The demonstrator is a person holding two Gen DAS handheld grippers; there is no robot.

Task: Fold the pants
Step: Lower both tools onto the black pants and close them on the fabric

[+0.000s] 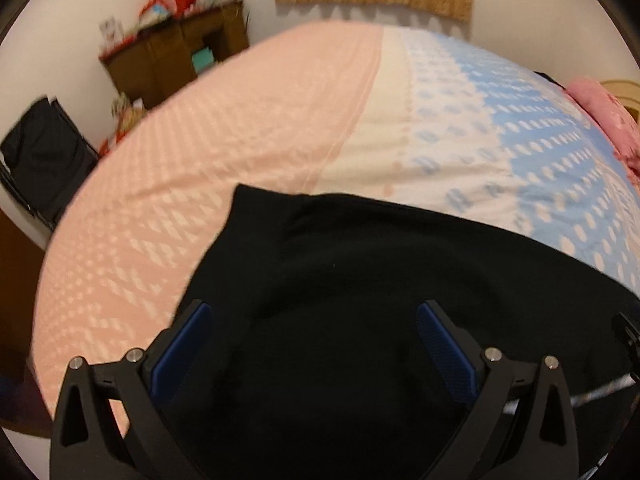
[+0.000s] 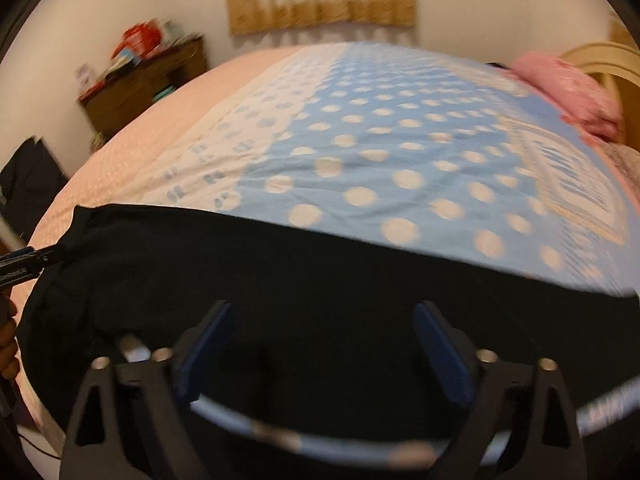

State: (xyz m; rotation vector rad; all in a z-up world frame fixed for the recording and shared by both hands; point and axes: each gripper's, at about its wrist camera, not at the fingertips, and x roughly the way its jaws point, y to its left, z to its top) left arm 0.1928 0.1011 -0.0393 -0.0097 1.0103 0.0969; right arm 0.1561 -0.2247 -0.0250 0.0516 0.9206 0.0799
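On the bed (image 1: 248, 128), along its near edge, the black pants (image 1: 360, 300) lie spread as a wide dark sheet; in the left wrist view they fill the frame from about 9 o'clock round through 6 to 3, with one squared corner reaching up towards 11 o'clock onto the pink half of the bedspread. In the right wrist view the same cloth runs as a long band across the lower half, its far edge fairly straight against the blue dotted half. That straight edge suggests at least one fold may already be made, but I cannot tell how many layers lie there, so how much folding is left is a guess; no compact bundle shows yet. The left gripper (image 1: 316, 344) stands with its jaws wide apart over the cloth, nothing clamped between the blue pads (image 1: 184, 348). The right gripper (image 2: 320, 344) likewise has its jaws spread, with nothing pinched that I can make out. Motion blur softens both views, and the black fabric swallows all creases, seams and the waistband, so which end is legs is not readable. The near hem is cut off behind the gripper bodies, and the left tool shows only as a sliver at 9 o'clock in the right wrist view.
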